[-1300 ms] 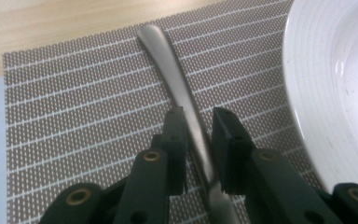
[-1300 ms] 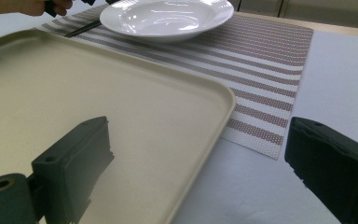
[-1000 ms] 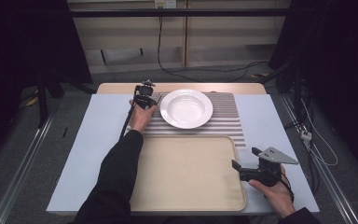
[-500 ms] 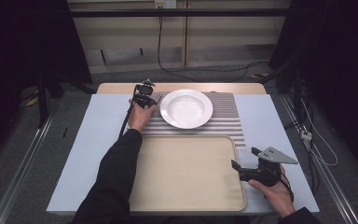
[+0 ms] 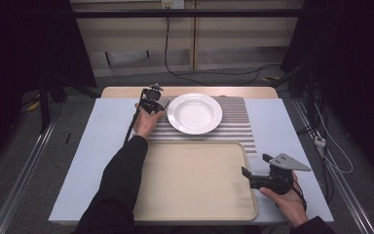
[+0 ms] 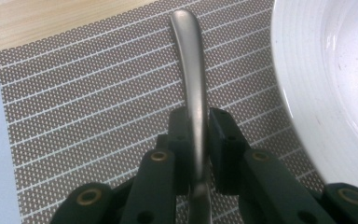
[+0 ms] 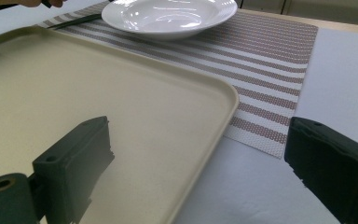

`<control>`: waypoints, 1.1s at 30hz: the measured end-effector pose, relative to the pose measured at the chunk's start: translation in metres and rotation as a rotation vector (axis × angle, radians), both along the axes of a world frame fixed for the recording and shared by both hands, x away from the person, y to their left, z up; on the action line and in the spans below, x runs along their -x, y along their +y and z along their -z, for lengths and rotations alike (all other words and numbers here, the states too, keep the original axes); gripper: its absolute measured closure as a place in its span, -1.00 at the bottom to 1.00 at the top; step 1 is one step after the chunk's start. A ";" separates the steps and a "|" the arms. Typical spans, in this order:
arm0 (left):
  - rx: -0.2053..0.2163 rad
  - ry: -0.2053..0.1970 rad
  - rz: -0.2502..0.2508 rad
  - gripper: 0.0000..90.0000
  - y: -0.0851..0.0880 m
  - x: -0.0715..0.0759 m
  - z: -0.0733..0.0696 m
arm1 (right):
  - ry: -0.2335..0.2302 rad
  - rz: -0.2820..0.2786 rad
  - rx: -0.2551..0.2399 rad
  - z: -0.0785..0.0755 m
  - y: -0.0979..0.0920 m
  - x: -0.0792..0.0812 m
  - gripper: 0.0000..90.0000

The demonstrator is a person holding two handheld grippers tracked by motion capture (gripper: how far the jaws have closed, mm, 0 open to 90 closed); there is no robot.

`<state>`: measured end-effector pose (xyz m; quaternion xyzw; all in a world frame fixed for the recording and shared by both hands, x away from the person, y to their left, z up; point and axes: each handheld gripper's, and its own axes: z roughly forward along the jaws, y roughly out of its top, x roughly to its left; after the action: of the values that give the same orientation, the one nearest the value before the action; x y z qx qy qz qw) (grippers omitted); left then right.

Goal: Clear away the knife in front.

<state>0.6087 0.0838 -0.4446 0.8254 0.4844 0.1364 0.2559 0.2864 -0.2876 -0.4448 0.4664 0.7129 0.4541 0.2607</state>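
White plate (image 5: 195, 113), glossy. Brown-grey woven placemat (image 5: 233, 122) with thin white stripes. Cream-beige tray (image 5: 190, 180). Pale blue-grey table cover (image 5: 97, 141) over light wood. Dull silver metal handle (image 6: 191, 60) between black jaws of left gripper (image 6: 193, 135). Black right gripper (image 7: 200, 172), grey plate on top. Dark sleeve (image 5: 119, 185).

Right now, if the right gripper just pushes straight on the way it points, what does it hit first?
Probably the tray. The right gripper is open at the tray's near right corner, pointing across it, its jaws straddling the rim in its own view. Beyond lie the mat and plate. Height is unclear, so it might clear the rim.
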 end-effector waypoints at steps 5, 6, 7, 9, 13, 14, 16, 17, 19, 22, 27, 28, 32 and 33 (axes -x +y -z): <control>0.008 -0.007 -0.002 0.78 0.002 0.002 -0.004 | 0.000 0.001 0.001 0.000 0.000 0.000 -0.83; 0.012 -0.008 -0.006 0.78 0.003 0.003 -0.006 | 0.001 0.001 0.000 0.000 0.000 0.000 -0.83; 0.008 -0.007 0.000 0.78 0.004 0.004 -0.009 | 0.001 0.002 0.000 0.000 0.000 0.000 -0.83; 0.013 -0.011 0.000 0.78 0.004 0.006 -0.011 | 0.000 0.002 0.000 0.000 0.000 0.000 -0.83; 0.018 -0.021 0.005 0.78 0.006 0.011 -0.015 | -0.003 0.004 0.004 0.000 0.000 0.000 -0.83; 0.014 -0.022 0.009 0.78 0.008 0.012 -0.017 | -0.003 0.004 0.004 0.000 0.000 0.000 -0.83; 0.025 -0.023 0.010 0.78 0.012 0.015 -0.019 | -0.004 0.003 0.004 0.000 0.000 0.001 -0.83; 0.037 -0.026 0.006 0.78 0.014 0.016 -0.019 | -0.003 0.004 0.004 0.000 0.001 0.001 -0.83; 0.025 -0.028 0.014 0.78 0.016 0.019 -0.021 | -0.004 0.001 0.004 0.000 0.001 0.000 -0.83; 0.033 -0.041 0.023 0.78 0.020 0.023 -0.024 | -0.004 0.000 0.006 0.000 0.001 0.000 -0.83; 0.044 -0.049 0.034 0.78 0.023 0.029 -0.030 | -0.005 0.001 0.006 -0.001 0.001 0.000 -0.83; 0.053 -0.048 0.030 0.78 0.023 0.030 -0.030 | -0.005 0.001 0.006 -0.001 0.001 0.000 -0.83; 0.067 -0.053 0.040 0.78 0.025 0.036 -0.035 | -0.005 -0.002 0.007 0.000 0.002 0.000 -0.83; 0.070 -0.053 0.042 0.78 0.026 0.037 -0.036 | -0.005 -0.002 0.007 0.000 0.002 0.000 -0.83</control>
<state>0.5717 0.1094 -0.4087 0.8221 0.4643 0.1357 0.3002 0.2864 -0.2859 -0.4444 0.4636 0.7145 0.4529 0.2636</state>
